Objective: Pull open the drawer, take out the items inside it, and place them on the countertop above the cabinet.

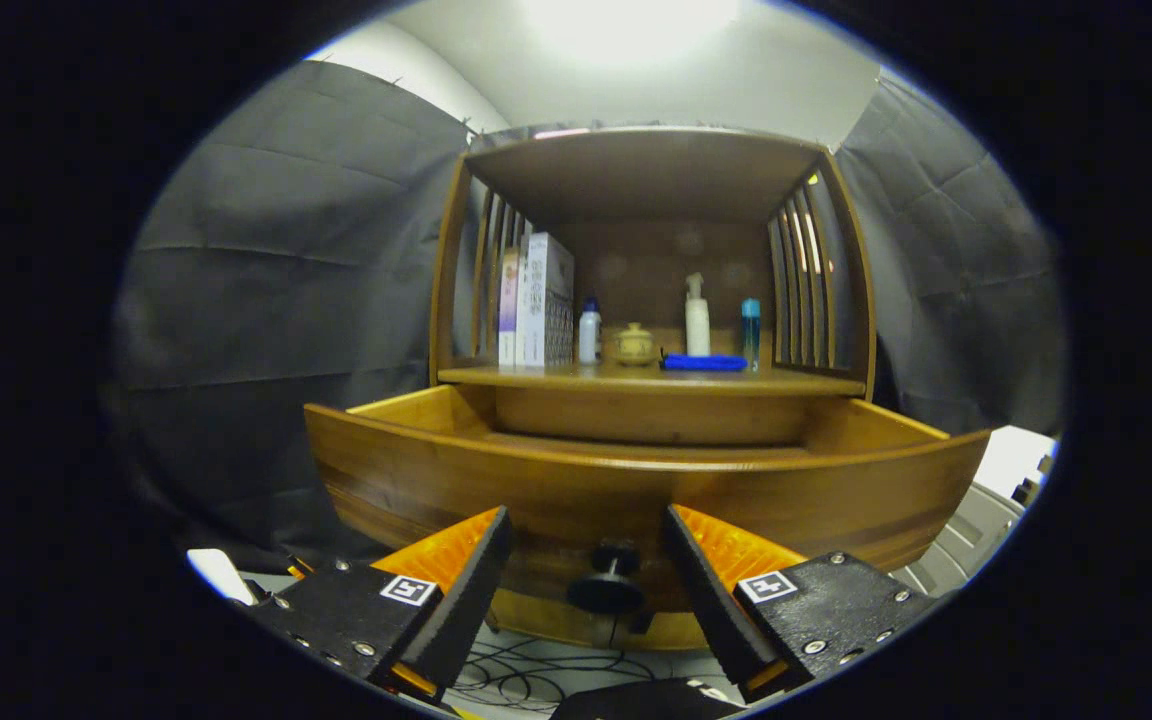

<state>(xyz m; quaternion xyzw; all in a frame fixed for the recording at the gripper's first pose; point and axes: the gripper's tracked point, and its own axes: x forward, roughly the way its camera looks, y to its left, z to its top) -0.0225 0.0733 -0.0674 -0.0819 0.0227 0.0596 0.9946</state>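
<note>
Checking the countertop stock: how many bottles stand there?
3: a small white bottle beside the boxes, a pump bottle behind the blue cloth, a blue bottle rightmost. Boxes may hide more.

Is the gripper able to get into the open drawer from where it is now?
Probably not directly: the open gripper sits low at the knob, and the drawer front stands ahead. Lifting over it looks unobstructed.

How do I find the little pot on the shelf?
Start at the wooden cabinet beyond the open tongs, above its pulled-out wooden drawer. On its countertop, look between the small white bottle with a blue cap and the flat blue cloth. The squat, round tan lidded pot is the only low, rounded thing there.
</note>
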